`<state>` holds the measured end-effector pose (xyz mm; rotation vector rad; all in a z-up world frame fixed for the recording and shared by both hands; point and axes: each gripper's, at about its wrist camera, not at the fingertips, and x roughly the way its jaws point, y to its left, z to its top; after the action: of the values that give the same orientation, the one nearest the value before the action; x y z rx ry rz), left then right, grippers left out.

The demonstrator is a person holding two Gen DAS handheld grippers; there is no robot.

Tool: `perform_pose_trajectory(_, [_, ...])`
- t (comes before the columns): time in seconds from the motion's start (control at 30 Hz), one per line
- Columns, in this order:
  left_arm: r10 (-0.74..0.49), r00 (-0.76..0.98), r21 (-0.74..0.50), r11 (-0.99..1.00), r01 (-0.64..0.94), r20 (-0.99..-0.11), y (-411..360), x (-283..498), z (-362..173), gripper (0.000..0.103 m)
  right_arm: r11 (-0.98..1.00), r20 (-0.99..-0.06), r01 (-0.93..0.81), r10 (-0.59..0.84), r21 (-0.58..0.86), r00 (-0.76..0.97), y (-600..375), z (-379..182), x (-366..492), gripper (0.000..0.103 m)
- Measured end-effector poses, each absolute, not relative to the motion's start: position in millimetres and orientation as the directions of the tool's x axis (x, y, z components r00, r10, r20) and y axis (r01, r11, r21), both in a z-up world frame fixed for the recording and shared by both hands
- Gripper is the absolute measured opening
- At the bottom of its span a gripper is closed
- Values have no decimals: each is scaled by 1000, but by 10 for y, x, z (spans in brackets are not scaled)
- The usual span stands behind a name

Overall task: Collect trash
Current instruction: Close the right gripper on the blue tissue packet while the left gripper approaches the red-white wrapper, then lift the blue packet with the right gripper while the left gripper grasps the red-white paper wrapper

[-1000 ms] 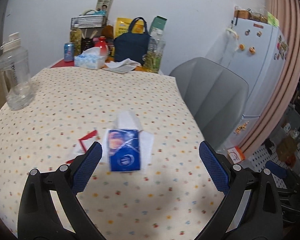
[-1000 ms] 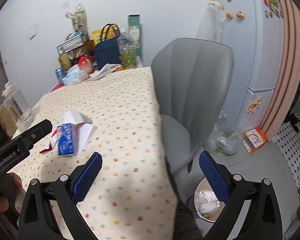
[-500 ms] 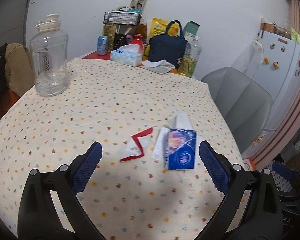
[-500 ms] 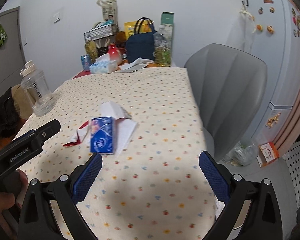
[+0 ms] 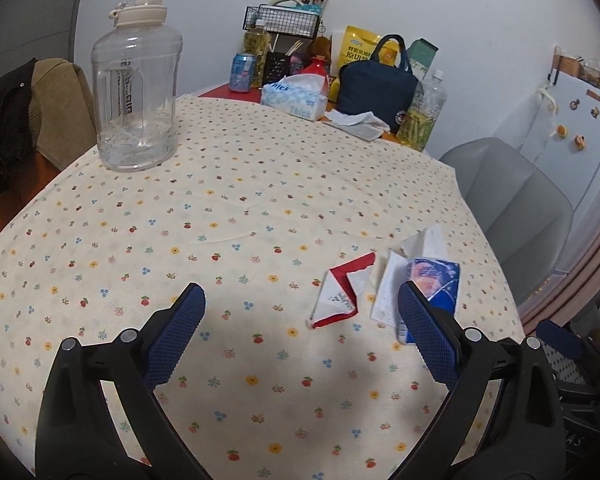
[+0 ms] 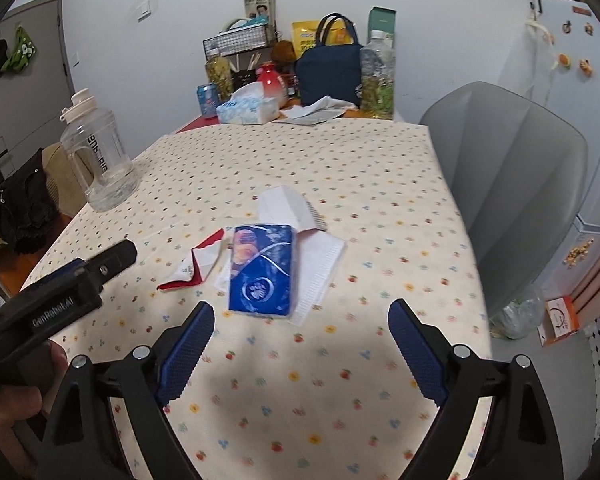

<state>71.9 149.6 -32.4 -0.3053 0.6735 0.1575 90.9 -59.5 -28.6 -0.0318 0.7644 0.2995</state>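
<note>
1. Left wrist view: the left gripper is hanging over the flowered tablecloth, jaws spread wide and gripping nothing. The red-and-white wrapper is lying just left of the blue tissue pack, which is partly hiding behind one finger.

2. Right wrist view: the right gripper is pointing down at the blue tissue pack, its jaws closing slightly with nothing between them. White paper is lying under the pack, the wrapper just left of it.
</note>
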Motion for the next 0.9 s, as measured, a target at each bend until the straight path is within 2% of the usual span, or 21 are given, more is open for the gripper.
perform_pose_trajectory(0.13, [49,757,-220,943,-251,-652,1537,803,-399,92,949,-688,-298,281,99,669,-492,-369,1046,84])
perform_pose_trajectory(0.3, [33,731,-222,943,-249,-681,1599,935,-495,80,943,-696,-312,302,117,652,-402,-475,1233,81])
perform_pose_trajectory(0.4, [35,721,-219,942,-256,-692,1626,973,-549,79,941,-700,-313,309,128,644,-372,-511,1325,79])
perform_pose_trajectory(0.53, [32,718,-215,944,-251,-696,1624,996,-570,77,940,-716,-313,310,135,625,-328,-572,1416,71])
perform_pose_trajectory(0.6, [28,717,-217,944,-248,-696,1621,998,-575,77,939,-728,-317,308,130,613,-294,-627,1444,62])
perform_pose_trajectory(0.63, [27,717,-217,945,-246,-697,1618,1002,-578,77,938,-734,-321,309,130,605,-280,-649,1452,51])
perform_pose_trajectory(0.67, [27,716,-215,946,-245,-698,1614,1000,-581,77,937,-742,-325,310,131,594,-268,-674,1461,35])
perform_pose_trajectory(0.7, [26,716,-213,946,-243,-698,1608,995,-581,77,934,-751,-331,313,132,581,-255,-699,1465,29])
perform_pose_trajectory(0.77, [25,716,-212,947,-240,-698,1604,985,-586,77,935,-748,-336,303,114,591,-248,-694,1434,20])
perform_pose_trajectory(0.9, [21,714,-216,946,-240,-700,1595,966,-603,76,930,-736,-349,315,114,600,-276,-630,1346,14])
